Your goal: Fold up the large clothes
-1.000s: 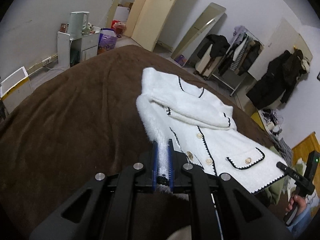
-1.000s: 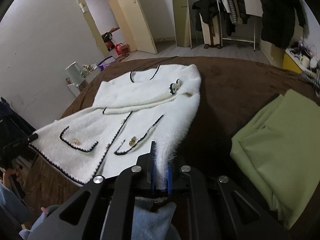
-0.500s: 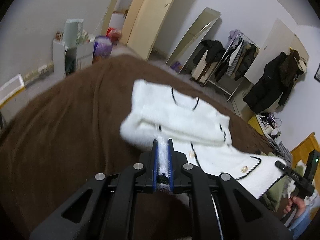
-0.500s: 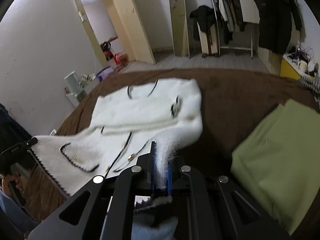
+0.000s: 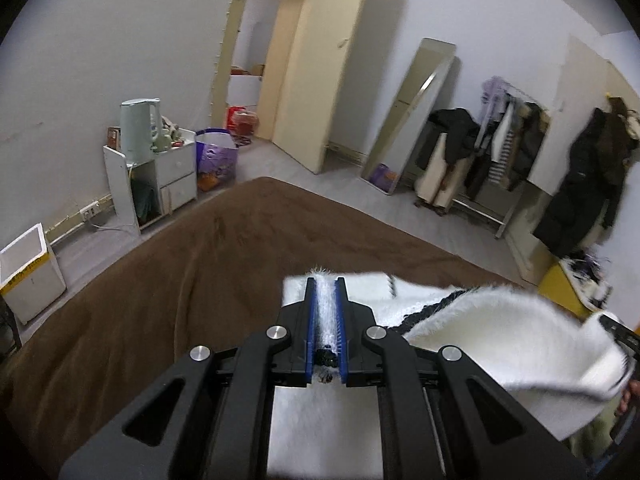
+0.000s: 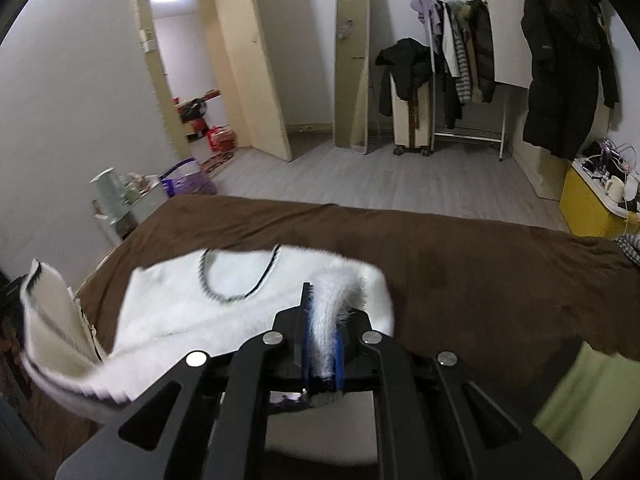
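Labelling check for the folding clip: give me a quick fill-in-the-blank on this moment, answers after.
1. Both tongs, left and right, are shut on the fluffy white cardigan with ____ trim.
2. The cardigan lies over a ____ bedspread.
3. Beside the right tongs lies a folded ____ cloth.

Missing words: black; brown; green

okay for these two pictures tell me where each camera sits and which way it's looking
Left wrist: rides the left gripper, looking along its fingers over the brown bed toward the doorway corner; the white cardigan is clamped.
Right wrist: rides the right gripper, facing the mirror and clothes rack; the cardigan is also clamped.
Shared: cardigan, bed, mirror, rack.
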Demonstrator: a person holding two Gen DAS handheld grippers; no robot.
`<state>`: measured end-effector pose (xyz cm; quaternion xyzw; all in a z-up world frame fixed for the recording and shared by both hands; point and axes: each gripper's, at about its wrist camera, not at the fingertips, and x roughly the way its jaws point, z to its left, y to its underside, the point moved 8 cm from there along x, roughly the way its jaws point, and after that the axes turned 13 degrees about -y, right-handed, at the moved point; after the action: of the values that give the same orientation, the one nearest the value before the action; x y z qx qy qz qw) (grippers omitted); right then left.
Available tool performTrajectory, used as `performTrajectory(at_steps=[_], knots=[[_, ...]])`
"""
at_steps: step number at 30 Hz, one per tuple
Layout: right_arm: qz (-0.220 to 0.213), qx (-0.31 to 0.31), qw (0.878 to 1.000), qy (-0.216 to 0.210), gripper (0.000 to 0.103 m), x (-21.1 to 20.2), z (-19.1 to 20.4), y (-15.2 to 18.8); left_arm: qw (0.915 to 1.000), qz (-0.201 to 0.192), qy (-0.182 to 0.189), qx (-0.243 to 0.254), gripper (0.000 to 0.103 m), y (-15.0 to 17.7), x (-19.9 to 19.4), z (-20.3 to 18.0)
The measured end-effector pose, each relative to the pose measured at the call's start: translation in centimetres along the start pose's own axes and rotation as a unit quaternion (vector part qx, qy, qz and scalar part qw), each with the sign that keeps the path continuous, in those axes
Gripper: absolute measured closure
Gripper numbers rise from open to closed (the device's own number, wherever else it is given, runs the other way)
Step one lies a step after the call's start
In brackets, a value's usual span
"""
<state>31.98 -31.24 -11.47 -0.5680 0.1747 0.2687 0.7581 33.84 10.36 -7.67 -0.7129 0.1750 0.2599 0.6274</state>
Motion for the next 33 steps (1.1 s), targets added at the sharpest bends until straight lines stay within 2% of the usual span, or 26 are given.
performTrajectory(at_steps=[4,6,8,11,14,19,22,23,24,25,26,27,28,29,30,32,33], knots=[[-0.007,0.023,0.999,0.02,0.094,5.8,-3.3,-1.4,0.9996,-0.002,-0.026,0.009,0.092,-1.2,7.8,-0.7],[-0.007,0.038,0.999,0.031,0.094,9.0,-5.5,-1.7,0.9994,0.015,-0.028,0.016,0.091,-1.0,12.1,-1.0],[0.011,0.046,0.998,0.042,0.094,12.5,-7.4,-1.4,0.9979,0.039,-0.035,0.038,0.091,0.1,16.6,-1.8],[0.055,0.041,0.996,0.062,0.094,17.5,-9.4,0.3,0.9954,0.066,-0.046,0.052,0.091,1.8,20.6,-2.5],[0.084,0.035,0.993,0.069,0.094,20.1,-10.2,1.3,0.9949,0.077,-0.045,0.047,0.091,2.1,22.0,-2.4],[0.101,0.043,0.992,0.065,0.093,21.5,-10.4,1.9,0.993,0.103,-0.04,0.044,0.089,2.3,23.2,-2.4],[0.109,0.05,0.991,0.064,0.092,21.8,-10.6,2.2,0.9914,0.108,-0.045,0.059,0.086,2.4,23.3,-2.6],[0.109,0.054,0.991,0.062,0.089,21.7,-10.6,2.2,0.9903,0.114,-0.046,0.064,0.084,2.5,23.5,-2.7],[0.11,0.062,0.99,0.055,0.085,21.7,-10.6,2.1,0.9897,0.118,-0.048,0.067,0.074,2.4,23.6,-2.7],[0.11,0.071,0.99,0.049,0.077,21.6,-10.7,1.9,0.9883,0.12,-0.063,0.07,0.058,2.2,23.7,-2.5],[0.11,0.078,0.99,0.043,0.072,21.5,-10.7,1.7,0.9874,0.117,-0.081,0.069,0.025,1.7,23.6,-2.0],[0.108,0.09,0.99,0.032,0.062,21.4,-10.7,1.3,0.9885,0.111,-0.083,0.062,0.012,1.1,23.4,-1.6],[0.104,0.098,0.989,0.024,0.044,21.2,-10.6,1.0,0.99,0.103,-0.081,0.053,0.011,0.5,23.0,-1.2],[0.096,0.099,0.99,0.03,0.029,20.8,-10.6,0.4,0.9907,0.099,-0.081,0.045,0.01,-0.1,22.6,-0.9],[0.085,0.092,0.991,0.049,0.009,20.1,-10.8,-0.2,0.9906,0.098,-0.087,0.039,0.006,-0.7,22.3,-0.4],[0.049,0.073,0.994,0.069,0.008,18.5,-10.6,-2.1,0.9899,0.103,-0.092,0.029,0.007,-1.5,21.7,0.3],[0.046,0.07,0.994,0.073,0.008,18.1,-10.4,-2.6,0.9897,0.107,-0.091,0.027,0.007,-1.5,21.4,0.5]])
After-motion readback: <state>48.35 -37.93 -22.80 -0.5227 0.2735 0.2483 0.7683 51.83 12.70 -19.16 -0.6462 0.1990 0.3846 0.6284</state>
